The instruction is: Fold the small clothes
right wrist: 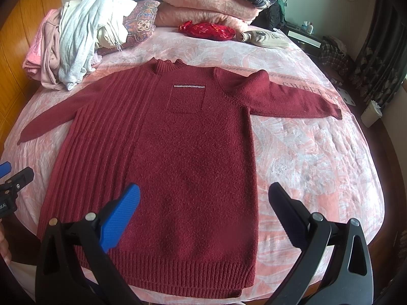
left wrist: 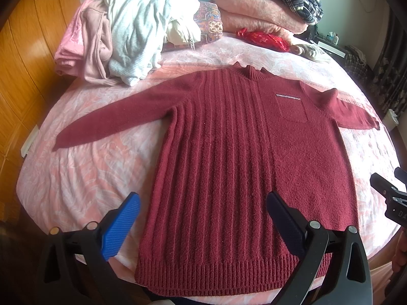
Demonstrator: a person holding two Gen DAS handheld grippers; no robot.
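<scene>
We see the left claw [left wrist: 203, 203] poised above the hem of the sweater [left wrist: 229, 152], its two fingers spread wide with nothing between them; one pad is ribbed blue plastic, the other dark. The right claw [right wrist: 203, 198] hangs the same way over the lower right half of the sweater [right wrist: 178, 139], also spread and empty, and each claw shows at the edge of the other's view. The one maroon sweater lies flat, front up, on the bed [left wrist: 89, 172], hem nearest us and collar far, both sleeves stretched out sideways. Its knit is fuzzy: raised vertical ribs on one half, a pebbled weave on the other, with one chest pocket [right wrist: 187, 99] edged by a pale stitched line and a ribbed hem band. The bed sheet is pink with a pale leaf print. Beyond the collar, we see a heap of pale clothes [left wrist: 122, 38], a red patterned bundle [right wrist: 207, 31], and folded pink blankets [right wrist: 203, 7].
</scene>
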